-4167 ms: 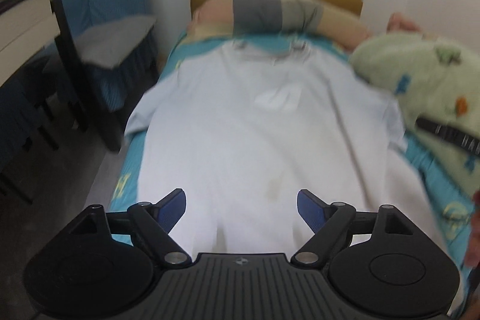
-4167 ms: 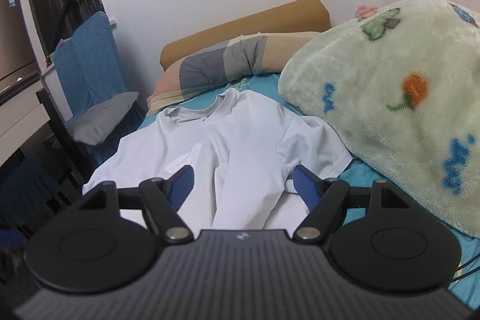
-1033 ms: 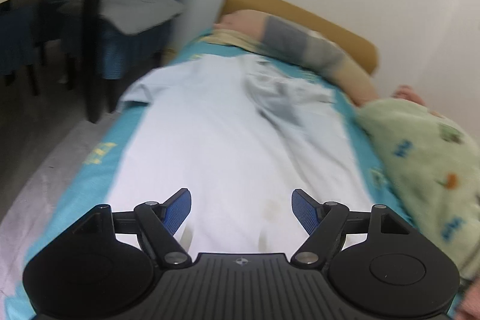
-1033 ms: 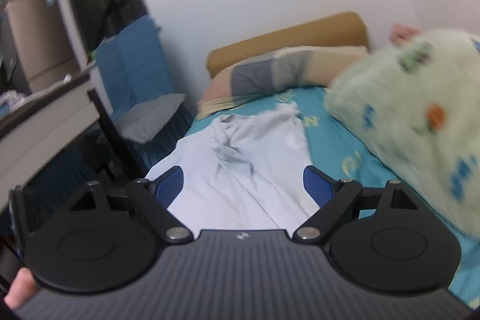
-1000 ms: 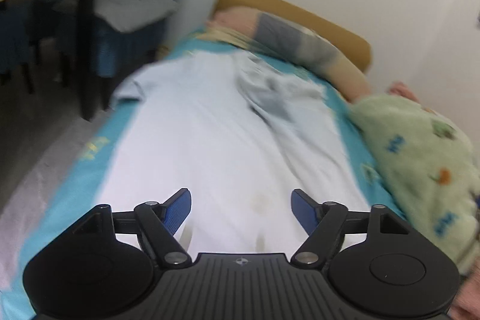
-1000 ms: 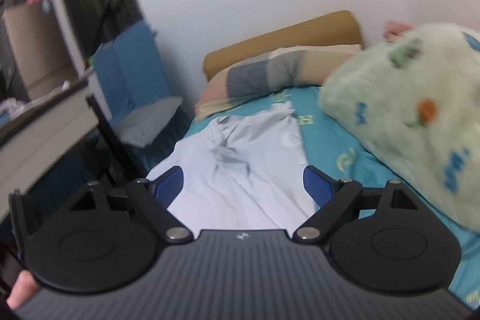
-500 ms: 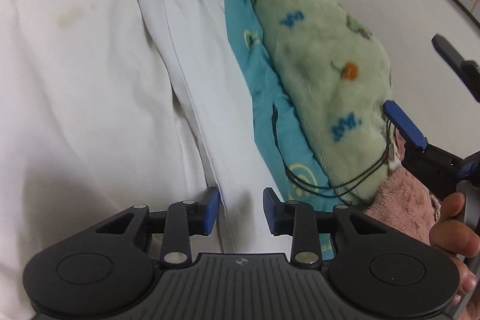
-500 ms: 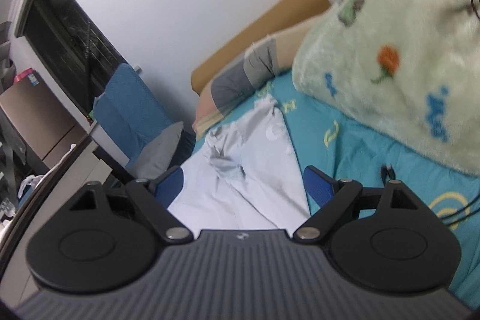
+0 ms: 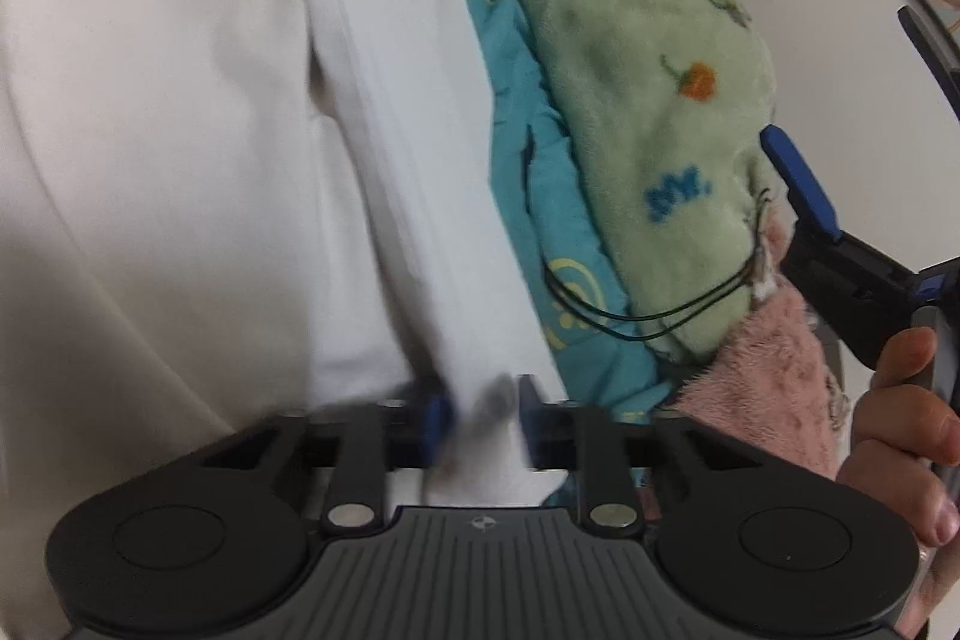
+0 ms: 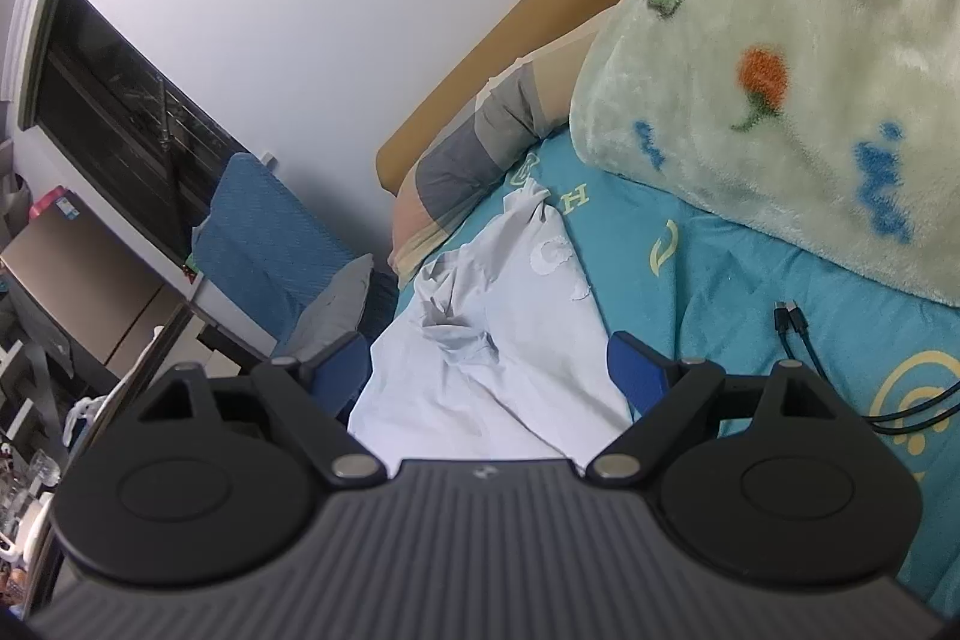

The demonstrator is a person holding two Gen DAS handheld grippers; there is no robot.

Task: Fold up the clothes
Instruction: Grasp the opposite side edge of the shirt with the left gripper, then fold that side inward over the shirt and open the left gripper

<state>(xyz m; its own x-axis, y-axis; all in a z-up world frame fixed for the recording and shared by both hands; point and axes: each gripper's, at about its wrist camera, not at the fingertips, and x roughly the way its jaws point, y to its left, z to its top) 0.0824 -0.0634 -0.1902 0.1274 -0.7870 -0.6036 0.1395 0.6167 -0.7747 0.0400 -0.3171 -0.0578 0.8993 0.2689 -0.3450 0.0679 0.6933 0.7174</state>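
- Left wrist view: the left gripper [image 9: 477, 421] is clamped tight on the near edge of the white shirt [image 9: 198, 172], a pinch of cloth bunched between its blue fingers [image 9: 437, 421].
- The bite sits at the shirt's right-hand edge as this view shows it, just where the white cloth meets the teal bedsheet [image 9: 516, 142]. That looks like a corner hold, the kind you take to lift a hem and carry it over.
- The shirt lies spread flat across the bed, filling the left half of the view, with a long lengthwise crease where one side looks already turned in.
- Beside it, the green fleece blanket [image 9: 648, 112] is heaped against the wall, with a pink blanket [image 9: 774, 376] under its near end and a thin black cable [image 9: 606, 322] looping off the sheet.
- At the far right, the right gripper [image 9: 804, 196] pokes in, a hand [image 9: 900, 436] wrapped round its handle, clear of the cloth.
- Right wrist view: the right gripper [image 10: 489, 373] hangs above the shirt [image 10: 510, 334] with its fingers [image 10: 636, 370] spread wide and nothing between them. My read is that it is lining up for the other hem corner.
- From here the shirt runs up the bed toward the striped pillow [image 10: 474, 160], its collar end rumpled into a small heap.
- The green blanket [image 10: 780, 58] crowds the right side, and a cable [image 10: 798, 334] lies on the bedsheet [image 10: 720, 292] near the right finger, something that could snag.
- A blue chair [image 10: 264, 244] stands off the bed's left side, well apart.
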